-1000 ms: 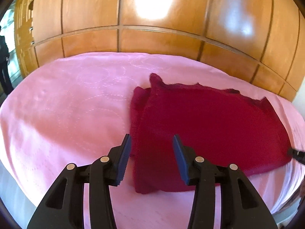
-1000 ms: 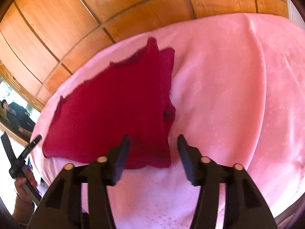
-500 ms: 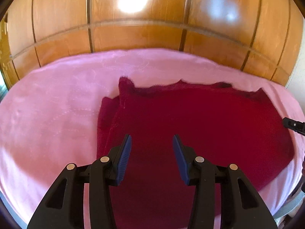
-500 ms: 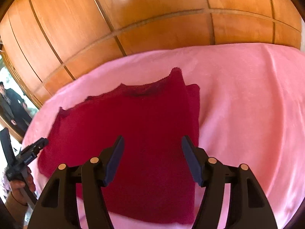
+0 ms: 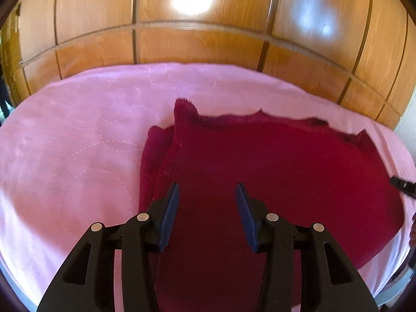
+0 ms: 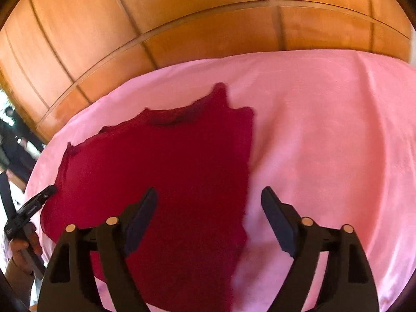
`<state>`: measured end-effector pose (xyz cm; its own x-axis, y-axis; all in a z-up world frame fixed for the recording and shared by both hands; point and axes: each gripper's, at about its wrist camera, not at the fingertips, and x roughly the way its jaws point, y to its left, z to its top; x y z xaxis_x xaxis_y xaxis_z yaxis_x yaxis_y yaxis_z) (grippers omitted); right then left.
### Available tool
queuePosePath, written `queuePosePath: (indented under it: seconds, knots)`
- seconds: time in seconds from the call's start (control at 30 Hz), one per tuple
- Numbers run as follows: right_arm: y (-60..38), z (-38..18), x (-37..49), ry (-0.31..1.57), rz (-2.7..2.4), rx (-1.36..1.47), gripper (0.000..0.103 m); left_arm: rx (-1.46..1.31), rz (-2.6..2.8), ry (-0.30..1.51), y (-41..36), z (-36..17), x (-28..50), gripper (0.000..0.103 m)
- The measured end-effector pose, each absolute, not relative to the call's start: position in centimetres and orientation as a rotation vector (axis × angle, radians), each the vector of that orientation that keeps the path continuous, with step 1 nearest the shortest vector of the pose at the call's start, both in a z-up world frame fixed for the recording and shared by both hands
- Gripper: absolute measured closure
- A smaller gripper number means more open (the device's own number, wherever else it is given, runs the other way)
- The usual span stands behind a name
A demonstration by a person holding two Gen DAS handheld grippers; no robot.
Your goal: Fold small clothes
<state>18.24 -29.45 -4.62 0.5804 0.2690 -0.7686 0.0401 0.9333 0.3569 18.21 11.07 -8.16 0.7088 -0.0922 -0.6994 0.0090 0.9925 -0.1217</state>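
While both hover over the red garment, left gripper and right gripper jaws gape apart, gripping nothing.

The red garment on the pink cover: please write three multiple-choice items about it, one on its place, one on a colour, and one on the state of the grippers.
1. Where does the red garment lie?
A. flat on the pink cover
B. hanging on the wooden panels
C. lifted in a gripper

2. What colour are the pads of the left gripper?
A. red
B. blue
C. white

3. In what state is the right gripper?
A. shut on the garment
B. shut on nothing
C. open

Answers:
1 A, the garment spreads over the cover.
2 B, the inner faces show blue.
3 C, its jaws stand wide apart with nothing between them.
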Motion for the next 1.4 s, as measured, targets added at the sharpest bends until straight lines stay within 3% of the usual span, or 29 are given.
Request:
queuePosePath:
  seconds: [0.23,0.37,0.47,0.53,0.6,0.7,0.77,0.97,1.2,1.4]
  knots:
    - [-31.2,-7.1,16.3,0.984,0.215,0.562,0.021,-0.086,-0.103,0.773,8.6,-8.0,16.8,0.059]
    - [-31.7,-7.3,15.6,0.993,0.283,0.659,0.035,-0.082,-0.139,0.790,7.7,-8.3,16.4,0.059]
    - [-31.2,-7.3,15.1,0.997,0.303,0.646,0.039,-0.070,-0.149,0.820,7.0,-9.1,16.5,0.059]
    - [-31.1,-7.3,14.9,1.001,0.295,0.641,0.046,-0.074,-0.149,0.831,6.9,-9.5,16.6,0.059]
    - [-30.6,-7.3,15.1,1.014,0.301,0.632,0.067,-0.077,-0.160,0.844,6.8,-9.9,16.8,0.057]
    - [-29.5,-6.8,15.3,1.021,0.314,0.616,0.080,-0.105,-0.163,0.858,7.2,-10.2,17.1,0.057]
    - [-28.9,-6.0,15.3,1.010,0.318,0.617,0.084,-0.125,-0.168,0.857,7.5,-9.9,17.0,0.057]
    - [-25.6,-1.3,16.7,0.923,0.393,0.598,0.087,-0.298,-0.248,0.843,9.9,-8.5,16.0,0.057]
    - [-13.5,4.5,20.4,0.861,0.636,0.463,0.088,-0.515,-0.327,0.825,15.4,-7.7,14.8,0.057]
    - [-0.9,1.6,23.4,0.980,0.782,0.297,0.088,-0.688,-0.311,0.778,21.0,-7.2,14.7,0.057]
